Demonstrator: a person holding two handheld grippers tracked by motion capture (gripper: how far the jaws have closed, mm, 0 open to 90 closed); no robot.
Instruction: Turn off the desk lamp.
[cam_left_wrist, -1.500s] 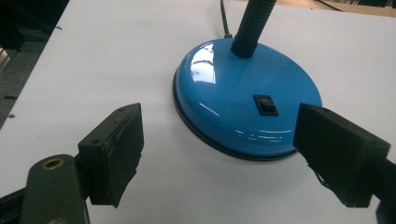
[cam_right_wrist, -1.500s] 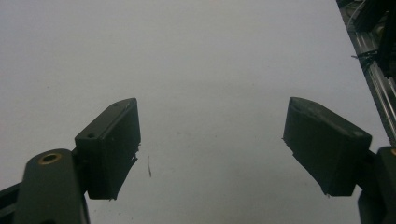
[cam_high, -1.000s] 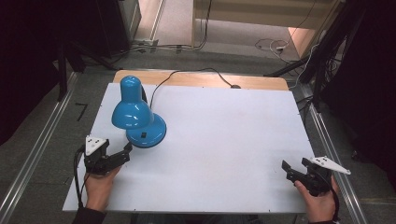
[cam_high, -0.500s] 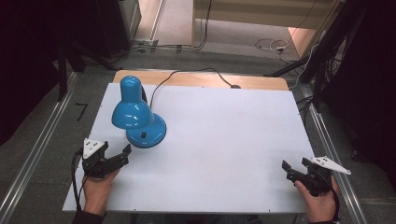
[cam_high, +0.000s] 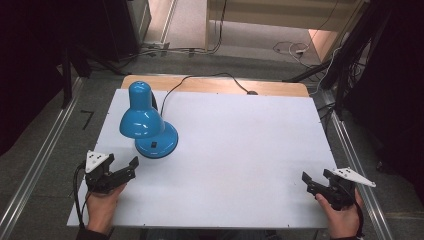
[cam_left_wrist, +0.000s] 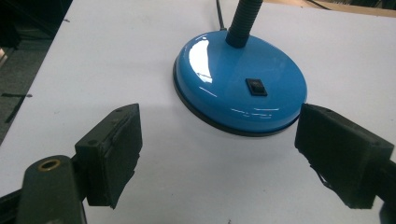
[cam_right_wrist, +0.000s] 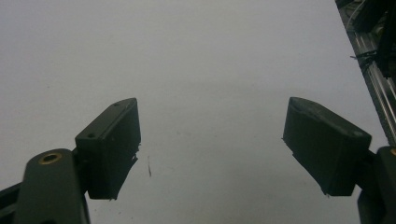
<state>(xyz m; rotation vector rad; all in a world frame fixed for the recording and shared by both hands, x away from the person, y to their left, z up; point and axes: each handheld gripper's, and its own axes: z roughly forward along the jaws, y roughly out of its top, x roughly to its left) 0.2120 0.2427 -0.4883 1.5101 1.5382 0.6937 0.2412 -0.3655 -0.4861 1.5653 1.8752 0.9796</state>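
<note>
- The blue desk lamp (cam_high: 147, 122) stands upright near the white table's (cam_high: 240, 150) far-left corner, its rocker switch (cam_left_wrist: 256, 87) facing the person.
- The left gripper (cam_high: 124, 172) sits just short of the lamp's base, jaws wide apart, empty.
- The right gripper (cam_high: 315, 182) rests well away from the lamp, also spread and empty.
- Judged step: approach; next, the left gripper advances to the switch or base.

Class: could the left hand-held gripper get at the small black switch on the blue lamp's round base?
Probably yes: the left hand-held gripper is open, facing the small black switch, with bare white table between.

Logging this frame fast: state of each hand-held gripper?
Left hand-held gripper: open, holding nothing, near the lamp base.
Right hand-held gripper: open, holding nothing.
</note>
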